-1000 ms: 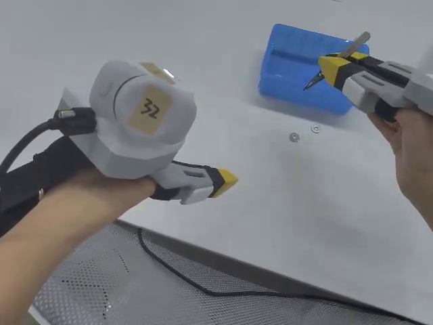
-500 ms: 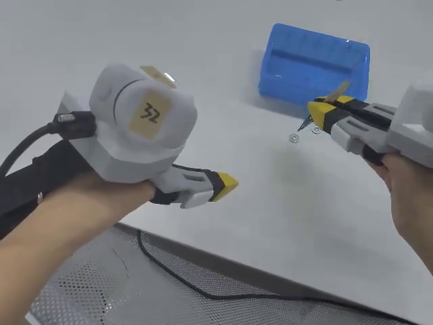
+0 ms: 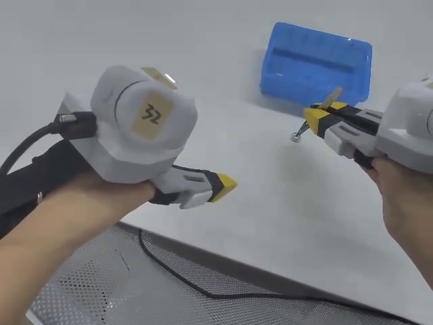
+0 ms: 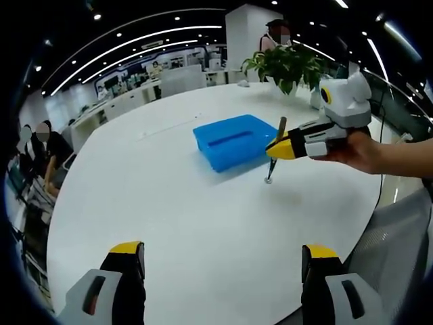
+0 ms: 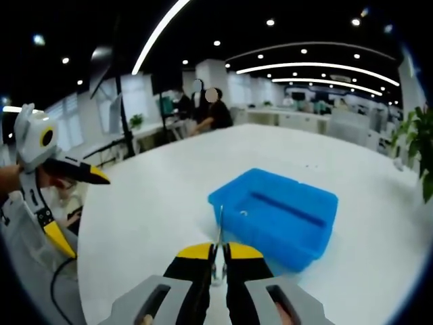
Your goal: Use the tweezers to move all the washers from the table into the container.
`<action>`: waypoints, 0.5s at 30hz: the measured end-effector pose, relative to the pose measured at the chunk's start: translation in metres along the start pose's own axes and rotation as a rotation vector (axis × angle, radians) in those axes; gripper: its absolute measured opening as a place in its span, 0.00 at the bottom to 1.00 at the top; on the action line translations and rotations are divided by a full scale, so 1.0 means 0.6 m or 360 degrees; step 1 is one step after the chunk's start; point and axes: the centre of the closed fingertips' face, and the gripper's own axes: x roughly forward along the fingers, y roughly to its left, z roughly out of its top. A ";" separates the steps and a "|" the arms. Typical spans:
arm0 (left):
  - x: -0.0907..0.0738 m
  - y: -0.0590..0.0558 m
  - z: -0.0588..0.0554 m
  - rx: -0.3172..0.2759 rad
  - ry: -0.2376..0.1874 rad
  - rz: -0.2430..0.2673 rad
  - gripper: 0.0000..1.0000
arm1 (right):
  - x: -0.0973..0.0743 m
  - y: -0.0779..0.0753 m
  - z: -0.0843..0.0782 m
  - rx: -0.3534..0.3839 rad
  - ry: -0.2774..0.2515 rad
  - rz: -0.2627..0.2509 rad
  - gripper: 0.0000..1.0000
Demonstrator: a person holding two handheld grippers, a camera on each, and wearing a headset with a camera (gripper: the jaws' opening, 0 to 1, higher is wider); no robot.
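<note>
The right tongs (image 3: 315,116), a second ago up over the blue container (image 3: 316,62), are now lower and nearer the person. The tweezers (image 3: 302,130) tip meets the worktop (image 3: 270,196) at one washer (image 3: 295,138) — the second washer is now hidden behind the tongs.

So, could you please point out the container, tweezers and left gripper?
container (image 3: 284,91), head view, near wall.
tweezers (image 4: 271,170), left gripper view, lower shaft.
left gripper (image 4: 222,252), left gripper view, between fingertips.

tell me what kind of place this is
Probably an open-plan office: long strip ceiling lights, rows of desks with people nearby, and a potted plant by the big white table.
</note>
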 end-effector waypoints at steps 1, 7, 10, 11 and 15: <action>0.000 0.000 0.000 0.0003 0.0000 0.0002 0.99 | 0.000 -0.001 0.000 -0.0004 0.0007 -0.0006 0.04; 0.000 -0.001 -0.001 0.0012 0.0004 0.0002 0.99 | 0.000 0.002 -0.001 -0.0087 0.0028 -0.0013 0.03; 0.000 -0.002 -0.001 0.0019 0.0004 0.0004 0.99 | 0.001 0.003 -0.003 -0.0153 0.0033 -0.0017 0.03; 0.000 -0.002 -0.001 0.0017 0.0004 0.0002 0.99 | 0.001 0.003 -0.003 -0.0165 0.0030 -0.0019 0.03; 0.001 -0.003 -0.002 0.0021 0.0006 0.0003 0.99 | 0.000 0.011 -0.006 -0.0297 0.0040 -0.0008 0.03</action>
